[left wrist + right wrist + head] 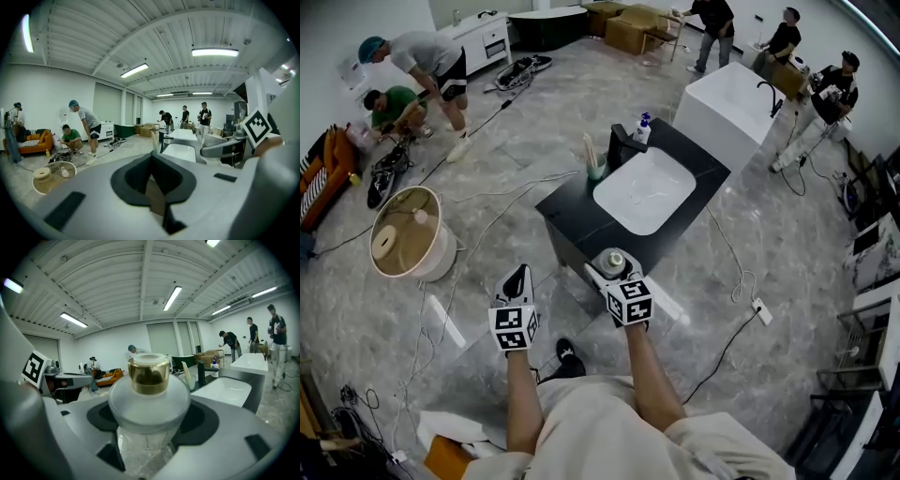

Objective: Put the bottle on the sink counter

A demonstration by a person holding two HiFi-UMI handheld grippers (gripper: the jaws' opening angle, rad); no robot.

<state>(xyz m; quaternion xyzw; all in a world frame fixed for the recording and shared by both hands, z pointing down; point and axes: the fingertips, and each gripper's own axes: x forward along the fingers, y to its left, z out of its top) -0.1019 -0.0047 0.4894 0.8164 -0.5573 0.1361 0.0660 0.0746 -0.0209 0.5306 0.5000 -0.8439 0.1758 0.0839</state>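
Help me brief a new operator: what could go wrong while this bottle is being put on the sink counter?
1. The bottle, shut in the right gripper, is right at the counter's near corner. If it is released there, it may topple to the floor.
2. The bare counter around the white basin is narrow, so the bottle could slide in.
3. Its rounded, frosted body might slip between the jaws.

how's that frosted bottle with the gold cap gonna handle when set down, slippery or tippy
Likely rigid and breakable: the bottle looks like frosted glass, so land it gently. Its smooth rounded shoulder bulges above the right claw, so it may slip or tilt. Probably hefty for its size.
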